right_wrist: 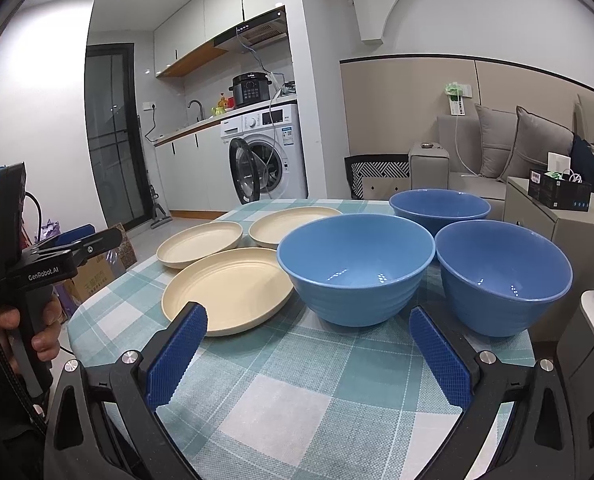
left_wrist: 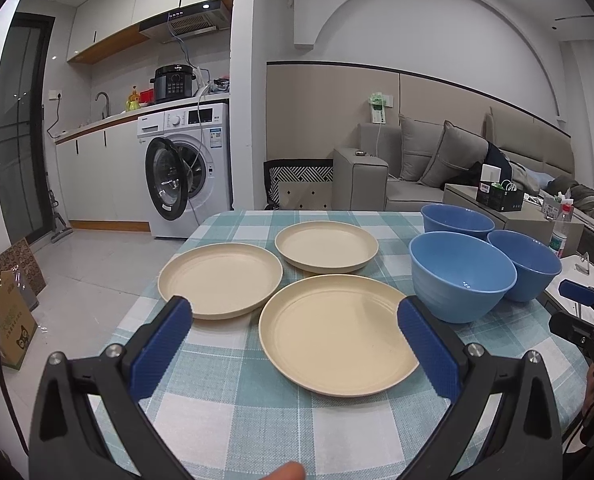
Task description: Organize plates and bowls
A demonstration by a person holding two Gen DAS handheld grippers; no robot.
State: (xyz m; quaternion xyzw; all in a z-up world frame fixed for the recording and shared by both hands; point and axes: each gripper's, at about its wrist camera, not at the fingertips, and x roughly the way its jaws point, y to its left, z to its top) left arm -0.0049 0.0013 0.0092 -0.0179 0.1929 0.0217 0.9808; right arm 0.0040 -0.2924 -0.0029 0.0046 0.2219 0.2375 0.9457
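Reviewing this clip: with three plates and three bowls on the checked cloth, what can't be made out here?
- Left wrist view: the nearest plate's right rim sits behind a pad of the left tongs.
- Right wrist view: the far bowl's base is hidden by the front bowl.
- Both views: table's near edge cut off; right tongs open, empty.

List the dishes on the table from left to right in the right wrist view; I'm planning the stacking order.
Left plate → near plate → far plate → near bowl → far bowl → right bowl.
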